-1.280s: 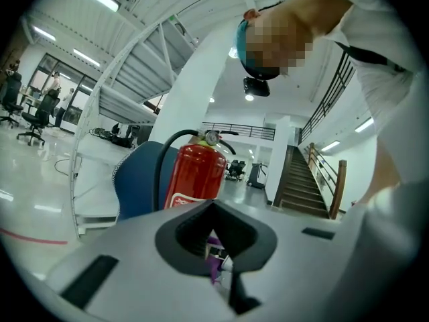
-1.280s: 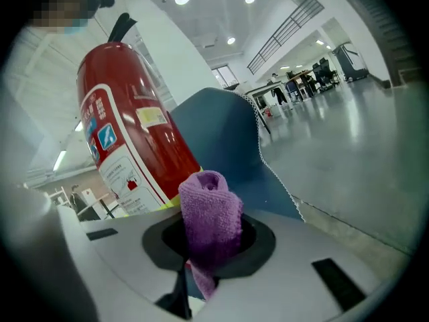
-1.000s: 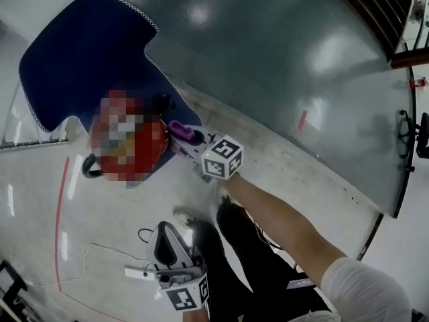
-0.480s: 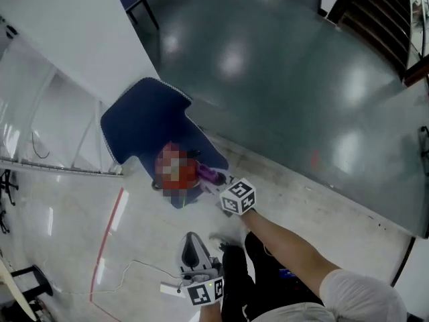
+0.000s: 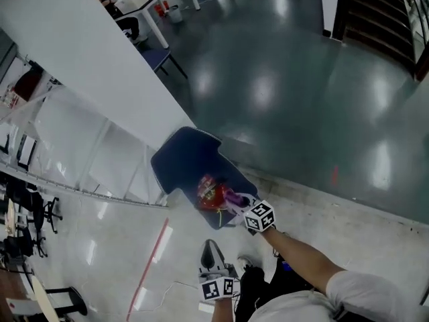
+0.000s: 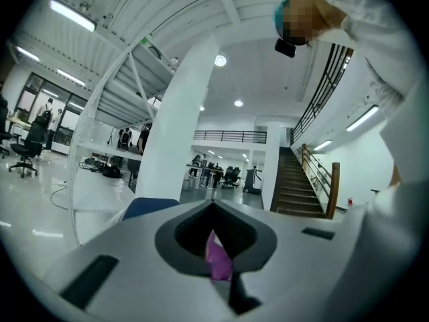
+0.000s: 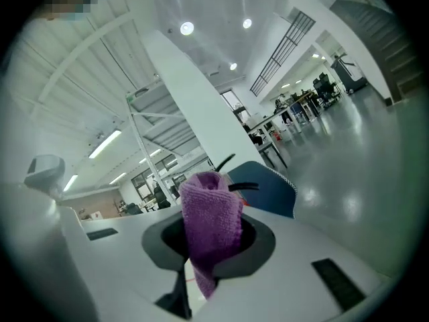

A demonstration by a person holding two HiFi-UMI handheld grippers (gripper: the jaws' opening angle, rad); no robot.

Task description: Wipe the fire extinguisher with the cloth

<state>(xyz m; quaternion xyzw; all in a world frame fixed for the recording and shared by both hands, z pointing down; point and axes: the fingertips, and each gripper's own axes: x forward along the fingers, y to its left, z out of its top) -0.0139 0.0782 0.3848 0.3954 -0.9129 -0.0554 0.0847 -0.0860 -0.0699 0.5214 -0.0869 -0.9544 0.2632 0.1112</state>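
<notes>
While the extinguisher [image 5: 210, 192] stands just below frame centre in the head view, red, small in frame, it rests on the lower edge of a blue mat [image 5: 182, 161] on the floor.

Cloth [image 5: 234, 196]: purple, just right of the extinguisher. Touching or only beside it: cannot tell at this size. Right gripper view puts a black lever [image 7: 250, 186] close behind the cloth, presumably the extinguisher's top; no red body shows there.

Right gripper [image 5: 238, 202]: jaws pinched on the cloth, which stands up in a fold between them and hangs a tail below.

Left gripper [image 5: 210, 248]: lower centre of the head view, well apart from the extinguisher, pointing away from the person. Jaws pressed together; a purple sliver [image 6: 218, 259] sits in the seam. Cloth scrap or part of the gripper, cannot tell.

Surroundings: pale floor [image 5: 87, 260] at lower left with a red line [image 5: 151, 260] across it, dark glossy floor at upper right, a white beam [image 5: 87, 59] running diagonally through the upper left.

Progress, judged: cloth is in grip and brought to the extinguisher's right side, so the setup is done. No wiped or unwiped area can be read off the surface. The body all round, and the top, I would count as left to do.
</notes>
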